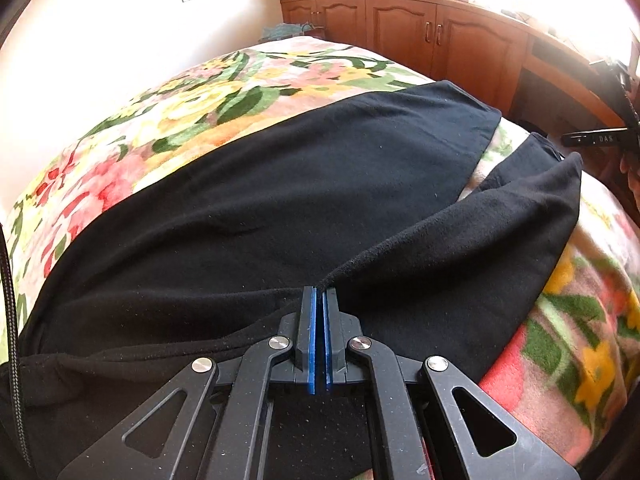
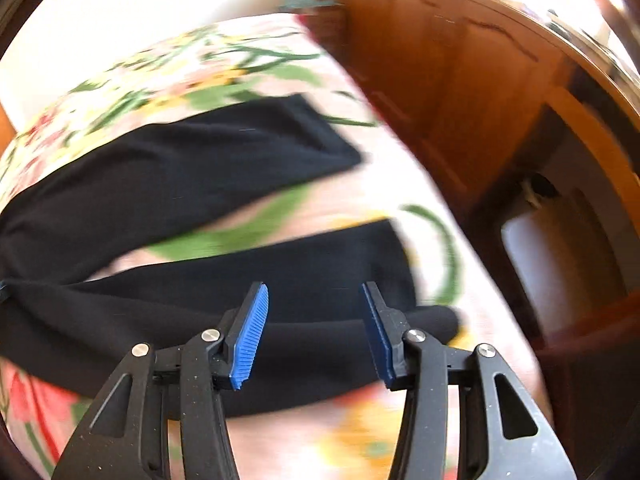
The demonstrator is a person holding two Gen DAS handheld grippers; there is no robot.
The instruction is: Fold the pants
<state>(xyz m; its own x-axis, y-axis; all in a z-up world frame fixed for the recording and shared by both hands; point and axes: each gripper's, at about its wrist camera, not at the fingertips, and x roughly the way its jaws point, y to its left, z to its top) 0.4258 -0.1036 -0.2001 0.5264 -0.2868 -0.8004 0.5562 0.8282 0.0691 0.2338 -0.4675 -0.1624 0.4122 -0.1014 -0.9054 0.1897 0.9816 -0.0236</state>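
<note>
**Black pants on the bed, one edge pinched**

We cannot make out much in the right wrist view: it is smeared by motion, and the waist end of the pants (image 1: 248, 200) is cut off at the left of both views. The pants lie on a floral blanket (image 1: 132, 136) covering the bed, their long axis running left to right, both legs pointing right toward the wooden cabinets (image 1: 400, 28). The legs fork apart, blanket showing between them. Our left gripper (image 1: 319, 294) is pressed together, pinching a raised edge of the nearer leg. Our right gripper (image 2: 315, 300) stands spread above the near leg (image 2: 240, 292), nothing between its blue pads (image 2: 250, 340).
</note>
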